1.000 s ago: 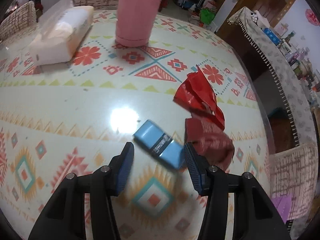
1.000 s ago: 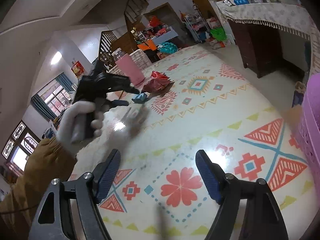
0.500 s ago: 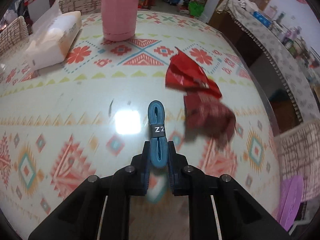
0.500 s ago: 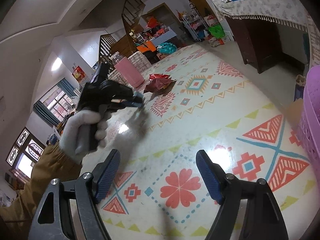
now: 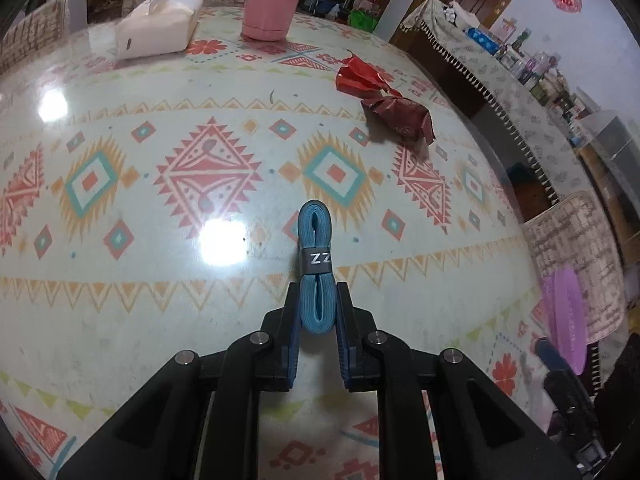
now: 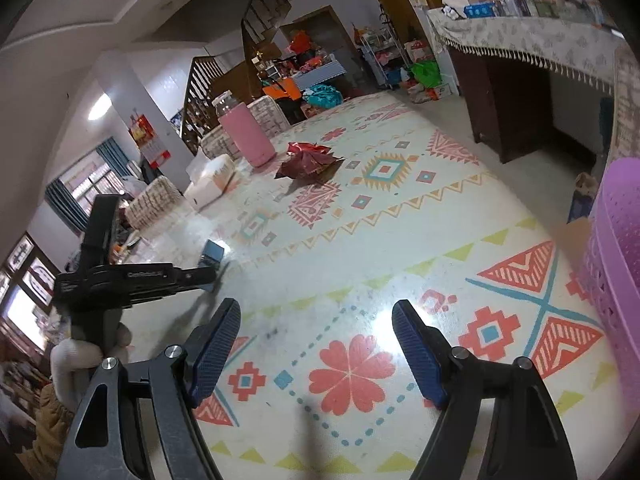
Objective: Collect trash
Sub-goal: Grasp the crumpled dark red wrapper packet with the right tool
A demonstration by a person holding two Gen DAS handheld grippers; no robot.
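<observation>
The left gripper [image 5: 318, 312] pinches a folded blue strap bundle [image 5: 316, 264], holding it clear above the desk [image 5: 120, 300]. The right gripper [image 6: 316, 356] hangs spread and empty near the purple basket [image 6: 616, 264]. Step in hand: transport of the first item. The next move likely calls for carrying it over the basket and releasing. Red wrappers [image 5: 384, 100] remain on the desk.

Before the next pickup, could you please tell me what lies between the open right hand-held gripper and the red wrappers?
Only bare patterned tablecloth lies between the right hand-held gripper and the red wrappers, per the right wrist view.
</observation>
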